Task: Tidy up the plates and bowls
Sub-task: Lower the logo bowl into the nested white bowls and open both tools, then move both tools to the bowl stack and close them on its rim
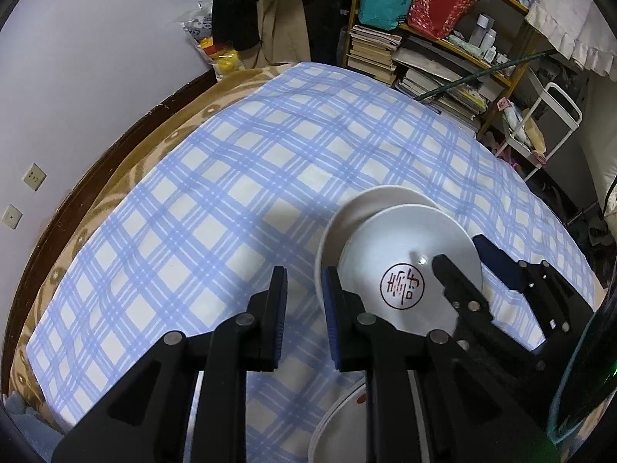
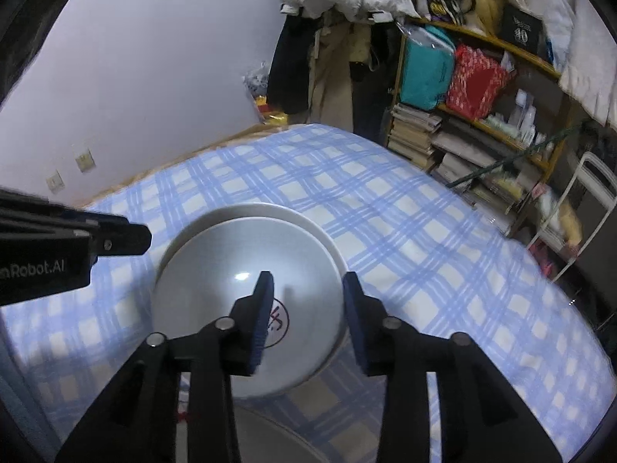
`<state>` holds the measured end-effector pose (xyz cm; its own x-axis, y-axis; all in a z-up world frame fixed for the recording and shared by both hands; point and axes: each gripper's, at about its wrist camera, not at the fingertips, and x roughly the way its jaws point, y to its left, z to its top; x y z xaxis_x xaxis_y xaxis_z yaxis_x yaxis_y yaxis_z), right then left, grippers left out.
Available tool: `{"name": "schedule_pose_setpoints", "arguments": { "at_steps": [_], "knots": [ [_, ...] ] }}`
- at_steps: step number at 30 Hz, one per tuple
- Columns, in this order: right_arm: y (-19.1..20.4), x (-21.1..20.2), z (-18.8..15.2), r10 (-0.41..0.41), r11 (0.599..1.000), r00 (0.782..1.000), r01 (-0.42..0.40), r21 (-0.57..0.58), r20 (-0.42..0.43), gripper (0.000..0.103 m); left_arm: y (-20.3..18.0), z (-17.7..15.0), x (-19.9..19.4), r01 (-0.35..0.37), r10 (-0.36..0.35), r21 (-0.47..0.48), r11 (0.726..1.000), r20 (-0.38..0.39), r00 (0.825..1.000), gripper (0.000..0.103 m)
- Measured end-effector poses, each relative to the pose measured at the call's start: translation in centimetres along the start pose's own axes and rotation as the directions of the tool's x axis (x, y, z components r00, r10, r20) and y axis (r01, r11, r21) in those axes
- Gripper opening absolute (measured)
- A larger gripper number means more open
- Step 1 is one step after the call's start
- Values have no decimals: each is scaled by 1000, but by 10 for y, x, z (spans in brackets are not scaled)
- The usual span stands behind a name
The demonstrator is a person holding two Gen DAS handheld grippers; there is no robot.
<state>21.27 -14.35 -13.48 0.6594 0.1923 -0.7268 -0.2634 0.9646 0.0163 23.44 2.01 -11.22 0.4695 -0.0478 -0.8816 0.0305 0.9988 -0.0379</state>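
A white bowl with a red emblem [image 1: 408, 266] sits in a second white bowl [image 1: 349, 216] on the blue checked cloth; the pair also shows in the right wrist view [image 2: 216, 270]. My right gripper [image 2: 308, 308] is open, its left finger over the bowl's inside and its right finger outside the rim; it also shows in the left wrist view [image 1: 459, 266]. My left gripper [image 1: 304, 297] is open and empty, just left of the bowls. A white plate [image 1: 339, 424] lies at the near edge, partly hidden by the gripper.
The checked cloth [image 1: 231, 193] covers a bed-like surface with a brown blanket edge [image 1: 127, 169]. Shelves of books and bags [image 1: 424, 38] stand behind, with a white cart [image 1: 547, 123] to the right. A wall [image 1: 96, 58] is at the left.
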Motion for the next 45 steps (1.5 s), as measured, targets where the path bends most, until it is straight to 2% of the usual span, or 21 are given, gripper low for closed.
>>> {"name": "schedule_pose_setpoints", "arguments": {
  "at_steps": [4, 5, 8, 10, 12, 16, 23, 28, 32, 36, 45],
  "knots": [
    [-15, -7, 4, 18, 997, 1000, -19, 70, 6, 60, 6, 2, 0, 0, 0, -5, 1000, -6, 1000, 28],
    [-17, -10, 6, 23, 997, 1000, -24, 79, 10, 62, 8, 3, 1, 1, -1, -4, 1000, -9, 1000, 29],
    [-25, -15, 10, 36, 994, 999, -36, 103, 9, 75, 13, 4, 3, -11, 11, -11, 1000, -12, 1000, 42],
    [-31, -18, 12, 41, 992, 999, -41, 120, 6, 94, 17, 4, 4, -25, 24, -19, 1000, -8, 1000, 46],
    [-38, -21, 13, 40, 990, 999, -40, 138, 4, 102, 19, 6, 7, -45, 45, -8, 999, -19, 999, 49],
    [-53, -23, 14, 12, 984, 1000, -12, 177, -1, 103, 23, 6, 14, -48, 47, -8, 999, -41, 998, 60],
    [-85, -16, 8, -15, 969, 998, 31, 247, -67, 103, 26, 8, 18, -68, 68, 0, 998, -42, 997, 62],
    [-103, -4, -2, -5, 946, 992, 45, 322, -123, 103, 25, 8, 17, 6, -5, 19, 1000, -42, 999, 62],
    [-105, 7, -10, 2, 944, 987, 50, 325, -158, 103, 20, 8, 17, 36, -34, 32, 999, -46, 998, 62],
    [-100, 16, -16, 10, 949, 981, 51, 313, -191, 103, 18, 7, 22, 34, -31, 39, 999, -63, 997, 62],
    [-90, 25, -20, 39, 954, 975, 28, 299, -218, 103, 20, 6, 29, 65, -62, 25, 998, -98, 993, 62]
  ]
}}
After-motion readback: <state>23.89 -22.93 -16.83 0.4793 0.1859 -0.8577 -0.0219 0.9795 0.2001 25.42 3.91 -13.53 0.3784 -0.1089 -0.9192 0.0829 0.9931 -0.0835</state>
